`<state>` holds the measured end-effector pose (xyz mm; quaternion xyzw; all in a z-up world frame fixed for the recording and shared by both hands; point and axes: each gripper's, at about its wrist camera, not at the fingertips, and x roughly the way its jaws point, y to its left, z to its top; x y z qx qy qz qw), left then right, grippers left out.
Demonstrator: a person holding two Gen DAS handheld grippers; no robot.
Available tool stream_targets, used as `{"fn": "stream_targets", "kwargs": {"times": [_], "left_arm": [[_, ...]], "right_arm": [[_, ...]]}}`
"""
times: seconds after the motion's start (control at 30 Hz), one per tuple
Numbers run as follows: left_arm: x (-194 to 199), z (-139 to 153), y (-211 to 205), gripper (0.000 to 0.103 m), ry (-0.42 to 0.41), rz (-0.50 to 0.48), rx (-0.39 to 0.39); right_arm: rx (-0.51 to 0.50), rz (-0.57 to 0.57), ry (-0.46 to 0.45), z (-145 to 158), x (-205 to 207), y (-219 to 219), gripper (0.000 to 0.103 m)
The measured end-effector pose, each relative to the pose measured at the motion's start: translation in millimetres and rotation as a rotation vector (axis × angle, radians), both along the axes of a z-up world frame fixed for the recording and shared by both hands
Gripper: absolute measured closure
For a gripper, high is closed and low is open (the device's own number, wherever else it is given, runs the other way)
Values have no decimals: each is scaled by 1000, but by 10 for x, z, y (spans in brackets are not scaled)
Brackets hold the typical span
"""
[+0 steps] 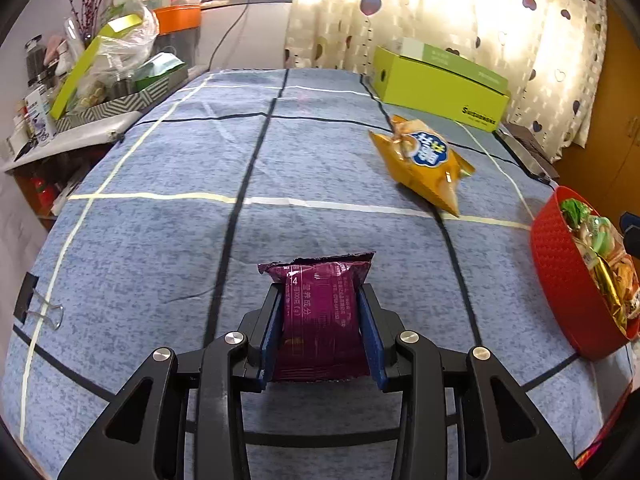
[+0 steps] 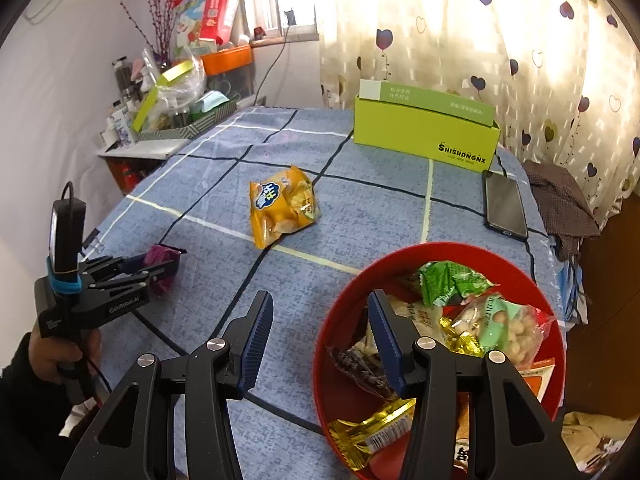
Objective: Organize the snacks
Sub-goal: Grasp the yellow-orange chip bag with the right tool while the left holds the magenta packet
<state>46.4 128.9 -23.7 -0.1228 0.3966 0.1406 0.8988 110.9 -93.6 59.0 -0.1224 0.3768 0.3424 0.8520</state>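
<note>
Left tongs (image 1: 320,312) clamp the purple snack packet (image 1: 320,316), carrying step; next, swing it over the red bowl (image 2: 332,344). Right tongs (image 2: 320,320) gape empty at the bowl's near rim.

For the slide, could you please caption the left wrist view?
Left hand-held gripper clamps a purple snack packet above the blue checked tablecloth.

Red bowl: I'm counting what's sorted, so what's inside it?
The red bowl holds a green packet, gold packets, a peanut bag; lower packets are covered.
</note>
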Motion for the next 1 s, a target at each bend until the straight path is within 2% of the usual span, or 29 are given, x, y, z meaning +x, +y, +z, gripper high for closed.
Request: {"fn": "stream_targets", "kwargs": {"times": [0.23,0.5,0.6,0.67,0.83,1.0], "left_arm": [[-35,-31,108,63,-14,-2,-23],[-64,-44,169,63,-31,-22,-58],[-97,-51,229,63,-42,-21,-78],[-119,-59,293,63,-50,-17,-99],[-141,-91,399,61,-62,-15,-158],[-146,-95,402,61,-66,-17,-168]], "right_arm": [[-46,45,12,-16,26,378,55],[-130,113,7,-147,228,1096,55],[-146,125,23,-236,352,1308,49],[-170,115,25,-315,434,1435,46],[-225,95,25,-477,600,1651,45],[-278,77,-8,-575,743,1803,45]]}}
